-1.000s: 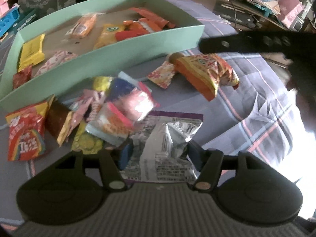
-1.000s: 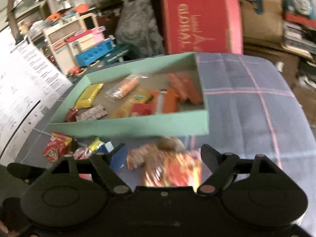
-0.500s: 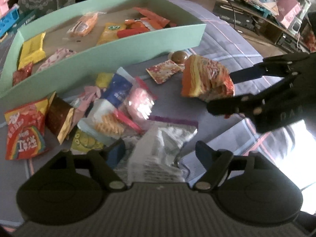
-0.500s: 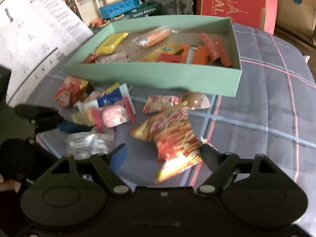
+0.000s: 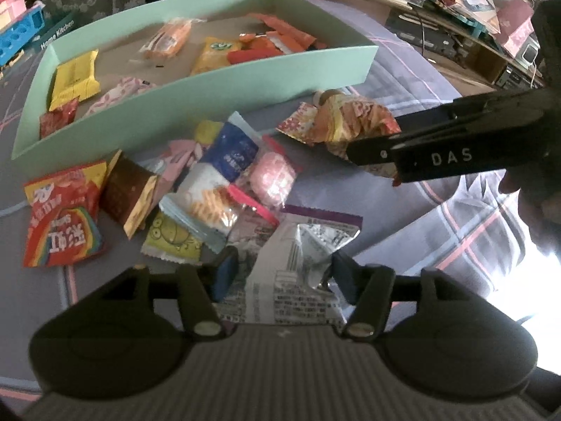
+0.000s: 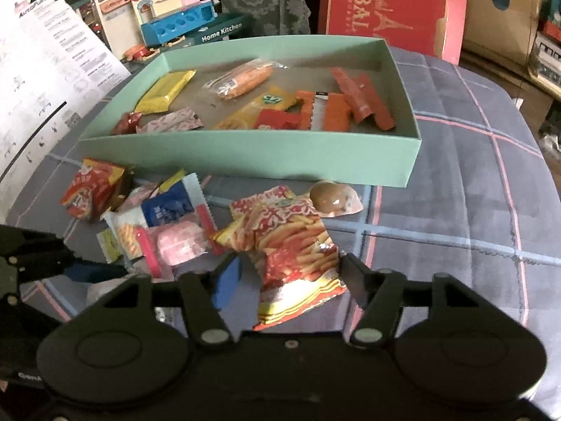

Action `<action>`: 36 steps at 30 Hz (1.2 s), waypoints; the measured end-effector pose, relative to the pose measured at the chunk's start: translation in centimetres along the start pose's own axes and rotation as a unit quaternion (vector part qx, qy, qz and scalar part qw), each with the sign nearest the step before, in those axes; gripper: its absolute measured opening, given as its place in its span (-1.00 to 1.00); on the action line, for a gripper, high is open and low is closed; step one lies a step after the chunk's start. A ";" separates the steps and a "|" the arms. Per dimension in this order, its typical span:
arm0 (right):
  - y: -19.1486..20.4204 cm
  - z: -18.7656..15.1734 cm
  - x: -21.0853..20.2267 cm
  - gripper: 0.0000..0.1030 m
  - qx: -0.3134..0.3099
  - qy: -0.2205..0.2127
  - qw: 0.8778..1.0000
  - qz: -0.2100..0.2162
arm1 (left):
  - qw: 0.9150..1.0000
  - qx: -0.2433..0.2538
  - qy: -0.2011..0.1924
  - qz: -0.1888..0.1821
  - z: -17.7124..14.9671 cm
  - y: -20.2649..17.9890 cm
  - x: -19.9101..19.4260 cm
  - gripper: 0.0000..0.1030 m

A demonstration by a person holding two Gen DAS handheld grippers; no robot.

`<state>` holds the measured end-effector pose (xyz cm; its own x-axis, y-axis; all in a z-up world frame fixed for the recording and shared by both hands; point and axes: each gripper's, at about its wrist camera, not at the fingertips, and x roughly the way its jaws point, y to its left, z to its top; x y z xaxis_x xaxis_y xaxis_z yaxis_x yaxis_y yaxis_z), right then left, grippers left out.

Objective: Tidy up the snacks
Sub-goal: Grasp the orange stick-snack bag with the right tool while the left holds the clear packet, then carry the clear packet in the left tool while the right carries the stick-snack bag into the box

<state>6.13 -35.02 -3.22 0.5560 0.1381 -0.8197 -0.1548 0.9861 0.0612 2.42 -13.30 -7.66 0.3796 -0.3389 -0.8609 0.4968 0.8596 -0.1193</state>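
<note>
A grey-blue plaid cloth [image 6: 455,182] carries a mint-green box [image 6: 266,158], with loose snack packets [image 5: 224,189] heaped just before it and a fries packet [image 6: 294,242] beside them.

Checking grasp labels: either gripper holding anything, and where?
Cannot tell. Right gripper straddles lower half of fries bag, left gripper the silver packet; pad contact unclear.

You see a mint-green box [image 6: 266,156] on a grey-blue cloth [image 6: 455,210] checked with pink lines, an orange-red chip bag [image 6: 294,245] printed with fries, and a silver packet [image 5: 298,263] edged purple.
</note>
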 end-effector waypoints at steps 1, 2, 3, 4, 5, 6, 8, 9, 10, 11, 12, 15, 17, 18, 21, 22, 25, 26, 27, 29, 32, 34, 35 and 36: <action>0.1 0.1 -0.2 0.42 -0.004 -0.002 1.000 -0.005 | 1.000 0.005 0.000 0.004 0.0 -0.2 0.0 0.17; 0.2 0.1 -0.4 0.42 -0.010 -0.007 1.000 -0.009 | 1.000 0.009 0.000 0.007 -0.1 -0.3 -0.1 0.20; 0.2 0.3 -0.7 0.42 -0.018 -0.010 1.000 -0.011 | 1.000 0.013 0.001 0.010 -0.2 -0.4 -0.1 0.22; 0.2 0.4 -0.9 0.42 -0.024 -0.012 1.000 -0.010 | 1.000 0.016 0.000 0.013 -0.4 -0.5 -0.2 0.24; 0.3 0.6 -1.0 0.42 -0.030 -0.013 0.999 -0.010 | 1.000 0.018 0.000 0.015 -0.5 -0.5 -0.3 0.25; 0.3 0.8 -1.0 0.42 -0.038 -0.013 0.999 -0.011 | 1.000 0.019 0.001 0.018 -0.7 -0.5 -0.3 0.26; 0.6 1.1 -0.5 0.42 -0.052 -0.012 0.999 -0.010 | 1.000 0.017 0.003 0.023 -0.8 -0.4 -0.4 0.34; 0.7 1.3 0.0 0.42 -0.055 -0.009 0.998 -0.010 | 1.000 0.016 0.005 0.025 -0.9 -0.3 -0.5 0.39; 0.9 1.2 0.6 0.41 -0.057 -0.004 0.998 -0.011 | 0.999 0.014 0.007 0.028 -1.0 -0.2 -0.5 0.41; 1.1 1.1 1.1 0.30 -0.057 0.003 0.998 -0.010 | 0.999 0.014 0.008 0.030 -1.1 -0.1 -0.5 0.41; 1.4 0.9 1.4 0.13 -0.057 0.009 0.998 -0.013 | 0.999 0.015 0.007 0.030 -1.1 -0.1 -0.6 0.39; 1.8 0.1 0.9 -0.12 -0.041 0.008 0.999 -0.016 | 0.999 0.025 0.003 0.040 -1.2 -0.2 -0.7 0.04; 1.7 -0.8 -0.1 -0.18 -0.022 0.005 1.000 -0.014 | 0.999 0.021 -0.003 0.038 -1.1 -0.2 -1.1 -0.04; 1.7 -1.3 -0.6 -0.19 -0.014 0.004 1.000 -0.015 | 0.999 0.016 -0.003 0.035 -1.0 -0.2 -1.3 -0.06; 1.0 -2.4 -2.2 -0.31 0.019 0.000 1.000 -0.009 | 1.000 0.007 -0.007 0.026 -0.7 -0.4 -1.8 -0.07; 0.8 -2.6 -2.7 -0.31 0.029 -0.002 1.000 -0.008 | 1.000 0.007 -0.011 0.024 -0.6 -0.6 -2.1 -0.07; 0.2 -2.7 -4.0 -0.32 0.043 -0.013 0.999 -0.010 | 1.000 0.007 -0.022 0.013 -0.1 -1.0 -3.0 -0.08; 0.0 -2.6 -4.4 -0.32 0.048 -0.017 0.999 -0.009 | 1.000 0.007 -0.026 0.010 0.1 -1.2 -3.4 -0.08; -0.2 -2.5 -4.8 -0.32 0.052 -0.022 0.998 -0.007 | 1.000 0.006 -0.029 0.007 0.3 -1.2 -3.8 -0.08; -0.4 -2.2 -5.6 -0.32 0.058 -0.032 0.998 -0.004 | 0.999 0.003 -0.037 0.003 0.6 -1.2 -4.5 -0.08; -0.7 -1.5 -6.8 -0.32 0.063 -0.047 0.997 0.001 | 0.999 -0.009 -0.049 -0.009 1.3 -1.1 -5.7 -0.08; -1.0 -0.9 -7.5 -0.32 0.071 -0.056 0.996 0.005 | 0.998 -0.016 -0.060 -0.018 2.0 -0.9 -6.7 -0.08; -1.1 -0.6 -7.8 -0.32 0.076 -0.060 0.995 0.008 | 0.997 -0.019 -0.066 -0.020 2.4 -0.8 -7.1 -0.08; -1.3 -0.3 -8.1 -0.32 0.080 -0.064 0.995 0.010 | 0.997 -0.022 -0.072 -0.022 2.9 -0.6 -7.5 -0.08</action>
<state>1.63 -37.49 3.18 0.6558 0.1588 -0.7381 -0.0409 0.9837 0.1752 1.51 -12.36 0.30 0.4678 -0.4248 -0.7750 0.4820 0.8577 -0.1791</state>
